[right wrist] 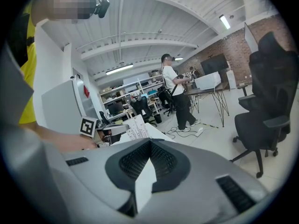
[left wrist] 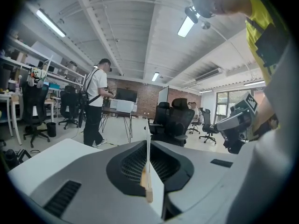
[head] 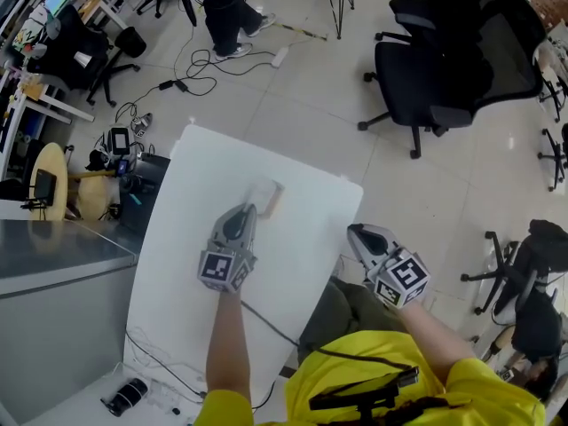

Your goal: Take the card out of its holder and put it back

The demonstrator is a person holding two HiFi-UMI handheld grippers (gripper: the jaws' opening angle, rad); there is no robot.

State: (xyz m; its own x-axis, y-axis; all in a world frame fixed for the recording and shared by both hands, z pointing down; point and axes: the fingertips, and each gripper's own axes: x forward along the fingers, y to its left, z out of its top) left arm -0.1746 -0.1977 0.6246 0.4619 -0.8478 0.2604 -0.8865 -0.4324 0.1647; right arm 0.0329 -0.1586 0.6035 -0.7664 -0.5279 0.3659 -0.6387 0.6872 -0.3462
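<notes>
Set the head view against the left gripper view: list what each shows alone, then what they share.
Head view only: the left tool's marker cube and floor cables. Left gripper view only: ceiling lights, and its jaws shut on the card edge-on. Shared: the card, right tool, black office chairs.

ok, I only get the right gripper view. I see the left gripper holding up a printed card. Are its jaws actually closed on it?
Observer: Yes. The left gripper view shows the left gripper shut on the card, which is edge-on between the pads.
Operator: Anything attached to the card?
Observer: A tan wooden strip lies against its lower edge. I cannot tell whether that is the holder.
Operator: Where is my right gripper relative to the table?
Observer: In the head view the right gripper is at the right edge of the white table, apart from the card.
</notes>
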